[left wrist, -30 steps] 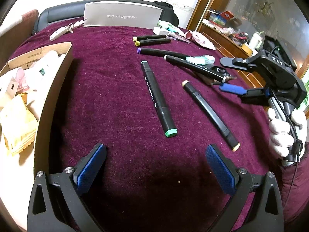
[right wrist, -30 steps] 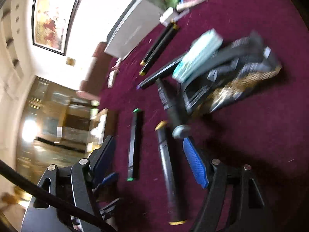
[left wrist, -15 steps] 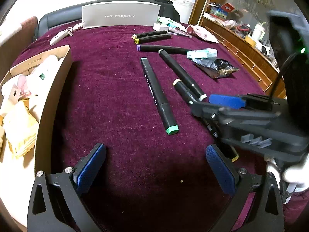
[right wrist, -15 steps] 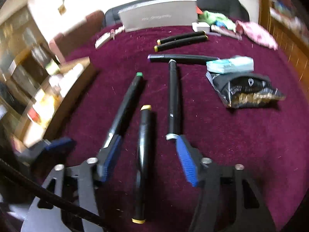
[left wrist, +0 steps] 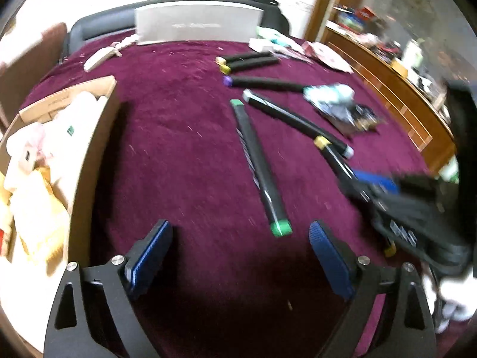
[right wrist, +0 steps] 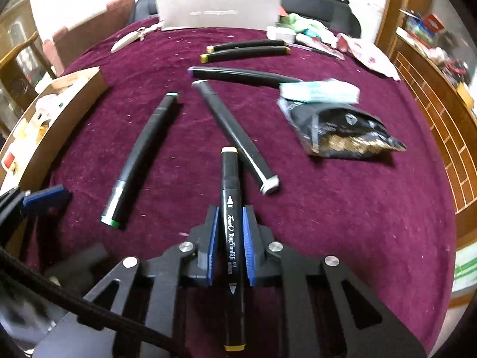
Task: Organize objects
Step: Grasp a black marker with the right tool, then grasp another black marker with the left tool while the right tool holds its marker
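The black plastic art marker with a cream cap at its far end and a yellow one at the near end (right wrist: 230,232) lies lengthwise between the blue pads of the right gripper (right wrist: 229,235), whose jaws have just been closing and now clamp it around mid-barrel. It is probably light, rigid and smooth, so it could slip or swivel if taken near one end; this middle hold looks balanced, and the ribbed pads should give enough friction.

Just right of the cream cap lies a black marker with grey-white caps (right wrist: 235,137), their bodies close, perhaps touching. Left of the held marker rests a black marker with green caps (right wrist: 140,161). Beyond it lie a purple-capped marker (right wrist: 238,75) and a pair of yellow-capped ones (right wrist: 247,50). Far right of it sits a crumpled black-and-gold foil packet (right wrist: 342,134), and far left an open cardboard box (right wrist: 71,95). All rest on the maroon velvet cloth (right wrist: 342,208).

The left gripper (left wrist: 238,256) hovers wide open and empty, near the green-capped marker's near end.
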Available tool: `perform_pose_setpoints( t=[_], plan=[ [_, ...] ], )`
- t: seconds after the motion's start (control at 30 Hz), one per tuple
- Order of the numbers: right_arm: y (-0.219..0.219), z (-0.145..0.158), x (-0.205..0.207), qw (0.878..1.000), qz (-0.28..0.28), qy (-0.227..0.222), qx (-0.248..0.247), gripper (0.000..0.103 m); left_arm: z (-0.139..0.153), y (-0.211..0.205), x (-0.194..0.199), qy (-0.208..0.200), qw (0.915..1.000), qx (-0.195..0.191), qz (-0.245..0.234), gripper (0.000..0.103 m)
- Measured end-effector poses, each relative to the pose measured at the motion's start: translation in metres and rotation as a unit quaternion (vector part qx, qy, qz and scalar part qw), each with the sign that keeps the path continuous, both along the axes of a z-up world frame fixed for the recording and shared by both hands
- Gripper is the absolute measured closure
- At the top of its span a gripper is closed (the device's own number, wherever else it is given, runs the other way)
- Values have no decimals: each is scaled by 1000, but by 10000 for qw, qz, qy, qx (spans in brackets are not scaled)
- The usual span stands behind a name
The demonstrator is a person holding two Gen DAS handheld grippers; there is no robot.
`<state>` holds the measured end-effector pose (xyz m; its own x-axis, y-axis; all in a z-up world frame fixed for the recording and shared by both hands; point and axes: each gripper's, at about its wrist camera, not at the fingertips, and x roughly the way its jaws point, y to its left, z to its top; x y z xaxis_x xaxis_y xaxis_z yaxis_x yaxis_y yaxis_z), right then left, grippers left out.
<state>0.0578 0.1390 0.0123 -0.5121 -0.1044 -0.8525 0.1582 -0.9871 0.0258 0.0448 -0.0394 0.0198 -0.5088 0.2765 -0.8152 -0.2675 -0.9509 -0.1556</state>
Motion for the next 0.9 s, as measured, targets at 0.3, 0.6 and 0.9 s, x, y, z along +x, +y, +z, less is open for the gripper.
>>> perform_pose_setpoints(
  t=[0.3, 0.6, 0.9],
  plan=[
    [10, 0, 0, 9996, -120, 25, -250, 91, -11, 44, -46, 180, 9973, -704, -87, 30],
    [9, 0, 1, 9996, -135, 79, -249, 91, -15, 59, -50, 423, 9953, -860, -111, 26],
    [4, 0, 1, 9998, -143, 110, -72, 91, -6, 71, -30, 459, 9939, -612, -789, 92]
  ],
)
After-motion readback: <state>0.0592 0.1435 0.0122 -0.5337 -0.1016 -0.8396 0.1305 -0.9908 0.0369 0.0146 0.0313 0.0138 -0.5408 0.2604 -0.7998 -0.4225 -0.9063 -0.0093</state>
